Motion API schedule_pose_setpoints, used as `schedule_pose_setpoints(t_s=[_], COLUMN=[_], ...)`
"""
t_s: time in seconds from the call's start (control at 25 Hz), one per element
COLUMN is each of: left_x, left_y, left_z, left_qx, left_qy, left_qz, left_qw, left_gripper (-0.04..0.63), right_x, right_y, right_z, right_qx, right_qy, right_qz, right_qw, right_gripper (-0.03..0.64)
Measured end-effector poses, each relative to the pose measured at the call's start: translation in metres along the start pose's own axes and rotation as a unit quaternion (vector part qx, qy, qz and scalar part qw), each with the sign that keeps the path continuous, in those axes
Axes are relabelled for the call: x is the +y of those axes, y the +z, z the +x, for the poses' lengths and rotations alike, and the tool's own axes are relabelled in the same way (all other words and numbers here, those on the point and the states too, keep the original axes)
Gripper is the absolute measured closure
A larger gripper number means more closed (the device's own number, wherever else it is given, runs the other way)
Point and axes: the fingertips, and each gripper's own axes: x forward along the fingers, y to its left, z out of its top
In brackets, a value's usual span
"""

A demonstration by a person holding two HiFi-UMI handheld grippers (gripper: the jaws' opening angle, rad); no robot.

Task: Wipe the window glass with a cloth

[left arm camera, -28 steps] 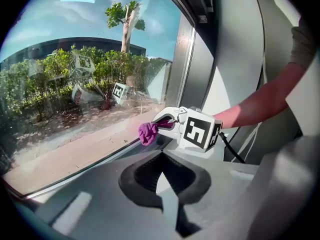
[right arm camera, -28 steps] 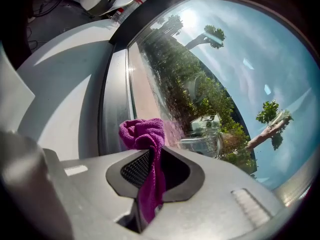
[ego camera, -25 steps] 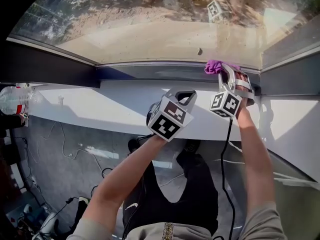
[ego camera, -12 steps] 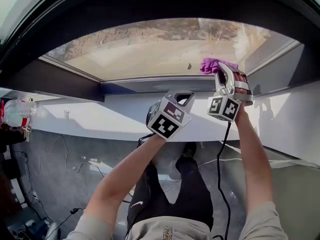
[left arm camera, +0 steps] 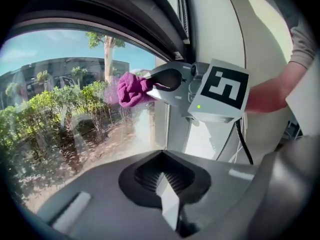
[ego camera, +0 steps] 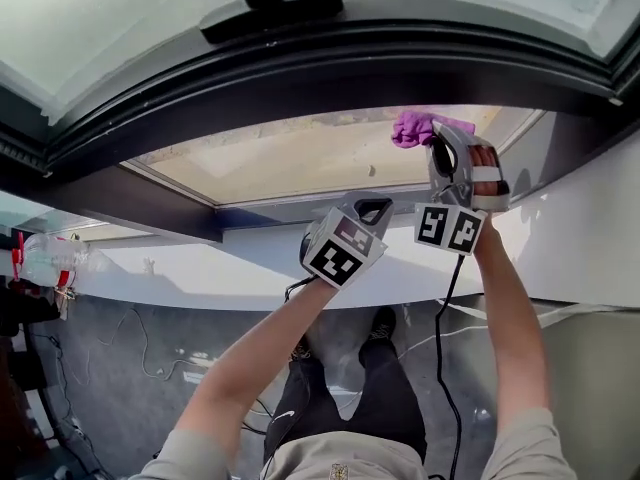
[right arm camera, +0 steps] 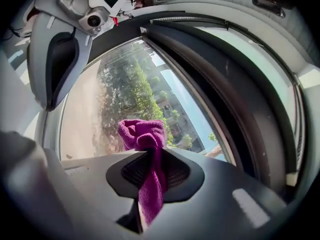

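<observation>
A bunched purple cloth [ego camera: 415,128] [right arm camera: 142,134] [left arm camera: 131,89] is pinched in my right gripper [ego camera: 436,140], whose jaws are shut on it. The cloth's wad is pressed against the window glass [ego camera: 290,158] at the pane's upper right corner. A tail of cloth hangs back between the jaws in the right gripper view. My left gripper [ego camera: 368,208] is lower and to the left, near the sill, shut with nothing in it. In the left gripper view the right gripper [left arm camera: 165,84] and its marker cube are seen ahead against the glass [left arm camera: 60,109].
A dark window frame [ego camera: 300,63] arches over the pane. The white sill [ego camera: 230,253] runs below it. A plastic bottle [ego camera: 45,260] rests on the sill's far left end. Cables lie on the floor [ego camera: 150,348] below.
The head view has tilted upward, bringing in the dark frame. My right gripper has carried the cloth up the glass from the bottom edge to the upper right. The left gripper stays near the sill.
</observation>
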Motion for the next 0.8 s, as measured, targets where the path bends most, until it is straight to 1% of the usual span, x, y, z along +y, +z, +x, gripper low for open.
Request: schedule_pose_setpoints(t_s=[0.16, 0.28, 0.36, 0.56, 0.68, 0.8], left_x=[-0.005, -0.005, -0.007, -0.009, -0.010, -0.011], left_y=[0.020, 0.035, 0.041, 0.051, 0.050, 0.045], left_z=[-0.008, -0.013, -0.016, -0.018, -0.014, -0.008], left_qx=[-0.006, -0.011, -0.012, -0.013, -0.010, -0.005], left_qy=[-0.006, -0.007, -0.009, -0.013, -0.015, -0.019], left_qz=[0.008, 0.018, 0.023, 0.029, 0.031, 0.030], left_qw=[0.9999, 0.9997, 0.9996, 0.9994, 0.9994, 0.9993], left_gripper=[0.595, 0.595, 0.595, 0.595, 0.595, 0.595], right_x=[-0.041, -0.070, -0.083, -0.099, -0.101, -0.106], right_y=[0.016, 0.020, 0.021, 0.019, 0.014, 0.001], right_z=[-0.005, -0.009, -0.013, -0.016, -0.017, -0.019], right_qx=[-0.012, -0.013, -0.011, -0.014, -0.015, -0.004], right_qy=[-0.043, -0.086, -0.107, -0.131, -0.142, -0.157], right_qz=[0.001, 0.011, 0.017, 0.028, 0.028, 0.035], right_qw=[0.999, 0.996, 0.994, 0.991, 0.989, 0.987], right_gripper=[0.540, 0.540, 0.540, 0.538, 0.538, 0.538])
